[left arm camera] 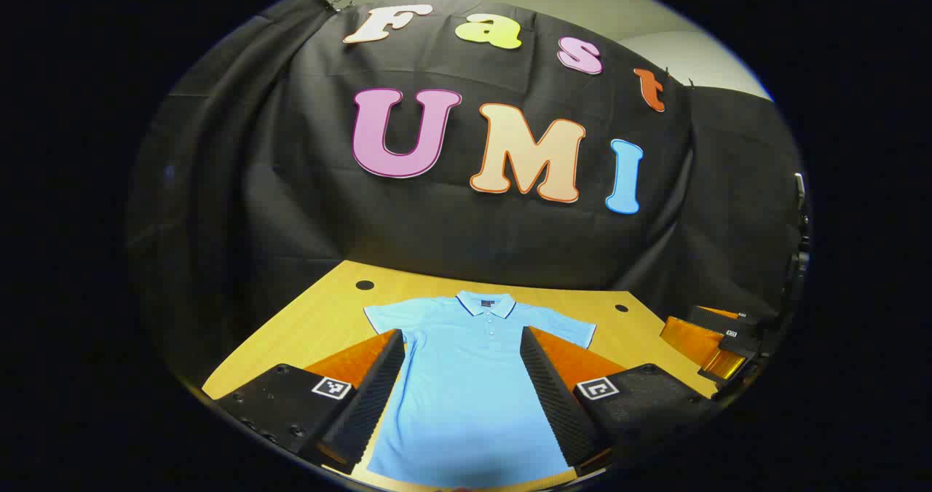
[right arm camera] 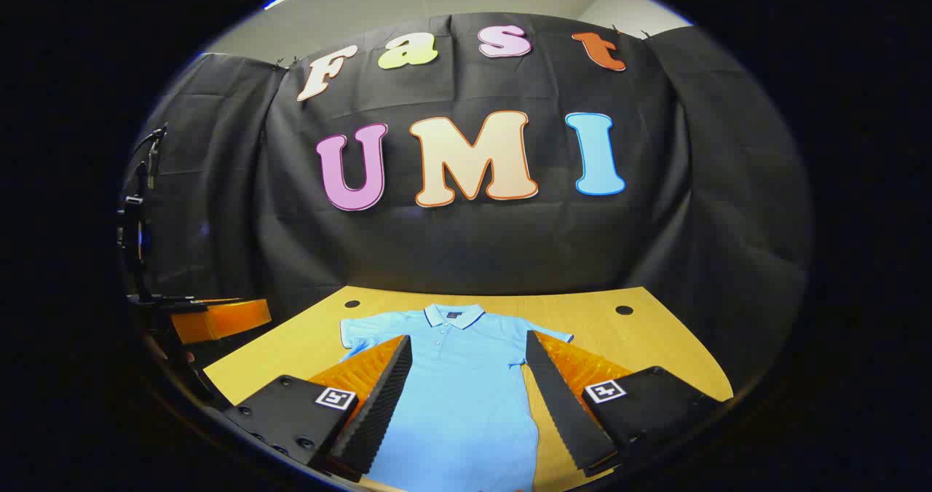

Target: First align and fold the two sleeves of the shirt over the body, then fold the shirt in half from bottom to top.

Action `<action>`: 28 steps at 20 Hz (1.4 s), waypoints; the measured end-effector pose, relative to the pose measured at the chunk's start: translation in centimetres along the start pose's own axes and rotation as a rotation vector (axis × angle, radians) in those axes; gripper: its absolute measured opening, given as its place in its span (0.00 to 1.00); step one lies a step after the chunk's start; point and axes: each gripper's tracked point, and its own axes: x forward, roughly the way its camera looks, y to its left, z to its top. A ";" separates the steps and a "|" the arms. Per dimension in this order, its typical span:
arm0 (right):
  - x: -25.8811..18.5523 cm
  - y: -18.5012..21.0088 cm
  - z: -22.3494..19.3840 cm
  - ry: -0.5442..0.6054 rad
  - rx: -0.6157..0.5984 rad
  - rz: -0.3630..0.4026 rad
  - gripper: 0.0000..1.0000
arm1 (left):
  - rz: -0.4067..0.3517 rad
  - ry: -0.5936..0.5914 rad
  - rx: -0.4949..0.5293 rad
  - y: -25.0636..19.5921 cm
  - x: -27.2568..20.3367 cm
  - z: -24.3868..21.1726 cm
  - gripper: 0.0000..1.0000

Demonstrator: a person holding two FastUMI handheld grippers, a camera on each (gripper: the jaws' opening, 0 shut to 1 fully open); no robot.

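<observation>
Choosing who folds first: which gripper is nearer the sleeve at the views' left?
Left. The left gripper faces the shirt; the right gripper sits off to its right, farther from that sleeve.

A light blue short-sleeved polo shirt (left arm camera: 466, 383) lies flat on the wooden table (left arm camera: 320, 317). Its collar points toward the black cloth wall (left arm camera: 240, 208) behind.

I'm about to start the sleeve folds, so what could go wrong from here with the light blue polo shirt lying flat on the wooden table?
1. The light blue polo shirt lies smooth; pinching a short sleeve too deep could drag the body and wrinkle it.
2. Both the left gripper and the right gripper hang open above the shirt's middle, so the sleeves may end up unevenly folded if grabbed at different spots.
3. The hem sits near the wooden table edge and may slide off.
</observation>
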 end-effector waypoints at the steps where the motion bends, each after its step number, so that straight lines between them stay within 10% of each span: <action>1: 0.3 -0.4 -0.2 0.004 -0.003 -0.002 0.94 | -0.005 0.003 0.000 -0.3 0.3 0.0 0.96; 16: 5.1 -4.1 -2.0 0.084 0.029 -0.001 0.94 | 0.034 0.068 0.002 -1.1 2.7 -1.5 0.96; 28: 21.6 -13.3 -5.3 0.195 0.027 -0.084 0.93 | 0.140 0.160 -0.099 -0.2 3.0 -5.4 0.96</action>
